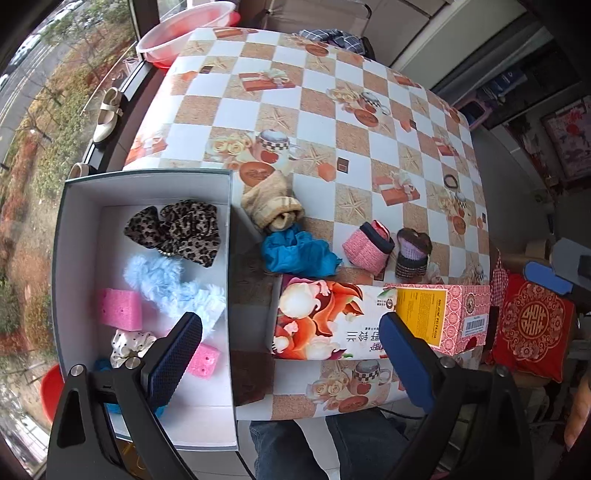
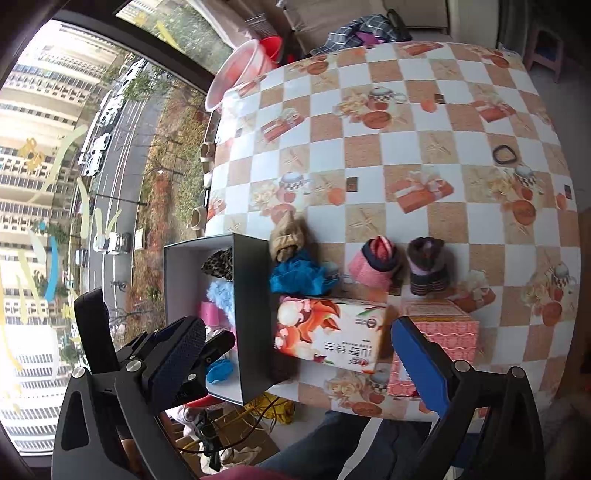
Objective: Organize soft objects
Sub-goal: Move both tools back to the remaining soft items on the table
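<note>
A grey box (image 1: 147,176) with white inside stands at the table's near left edge; it also shows in the right wrist view (image 2: 255,288). It holds a leopard scrunchie (image 1: 177,230), a light blue fluffy piece (image 1: 173,284), pink sponges (image 1: 120,308) and a polka-dot scrunchie (image 1: 129,341). On the table lie a beige cloth roll (image 1: 271,203), a blue cloth (image 1: 297,254), a pink rolled sock (image 1: 367,247) and a purple-brown rolled sock (image 1: 413,253). My left gripper (image 1: 291,354) is open and empty above the box's near right wall. My right gripper (image 2: 299,354) is open and empty above the table's front edge.
Two printed cartons (image 1: 332,319) (image 1: 443,314) lie along the front of the table. A black hair tie (image 2: 505,154) lies at the far right. A pink basin (image 1: 184,29) sits beyond the table. A red cushion (image 1: 532,325) is at the right.
</note>
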The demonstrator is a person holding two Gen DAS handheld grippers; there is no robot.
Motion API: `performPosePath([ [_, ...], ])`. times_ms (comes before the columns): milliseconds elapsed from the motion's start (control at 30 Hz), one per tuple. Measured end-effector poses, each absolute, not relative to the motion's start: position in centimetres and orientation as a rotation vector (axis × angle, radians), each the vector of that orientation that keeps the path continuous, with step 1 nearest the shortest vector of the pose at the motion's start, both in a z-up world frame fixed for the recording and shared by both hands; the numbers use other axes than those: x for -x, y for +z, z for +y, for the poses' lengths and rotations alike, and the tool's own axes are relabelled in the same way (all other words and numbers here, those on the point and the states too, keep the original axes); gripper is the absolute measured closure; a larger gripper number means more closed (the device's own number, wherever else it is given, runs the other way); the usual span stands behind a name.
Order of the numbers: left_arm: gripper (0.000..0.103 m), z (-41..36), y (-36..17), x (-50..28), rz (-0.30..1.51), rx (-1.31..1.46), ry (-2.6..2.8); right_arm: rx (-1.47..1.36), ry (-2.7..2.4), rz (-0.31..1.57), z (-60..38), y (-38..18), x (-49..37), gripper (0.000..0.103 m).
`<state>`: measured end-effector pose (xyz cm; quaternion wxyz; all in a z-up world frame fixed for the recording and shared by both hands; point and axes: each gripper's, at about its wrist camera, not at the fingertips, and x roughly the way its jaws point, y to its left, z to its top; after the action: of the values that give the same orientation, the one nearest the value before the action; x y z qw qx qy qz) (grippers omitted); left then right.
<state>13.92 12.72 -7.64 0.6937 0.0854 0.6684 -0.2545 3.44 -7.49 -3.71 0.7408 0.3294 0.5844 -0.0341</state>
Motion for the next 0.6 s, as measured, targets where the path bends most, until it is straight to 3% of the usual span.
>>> performPosePath([
  [600, 0.005, 2.2, -16.2, -21.0, 1.668, -0.355, -0.517, -0.820, -0.219, 1.456, -19.0, -13.1, -1.5, 0.002],
])
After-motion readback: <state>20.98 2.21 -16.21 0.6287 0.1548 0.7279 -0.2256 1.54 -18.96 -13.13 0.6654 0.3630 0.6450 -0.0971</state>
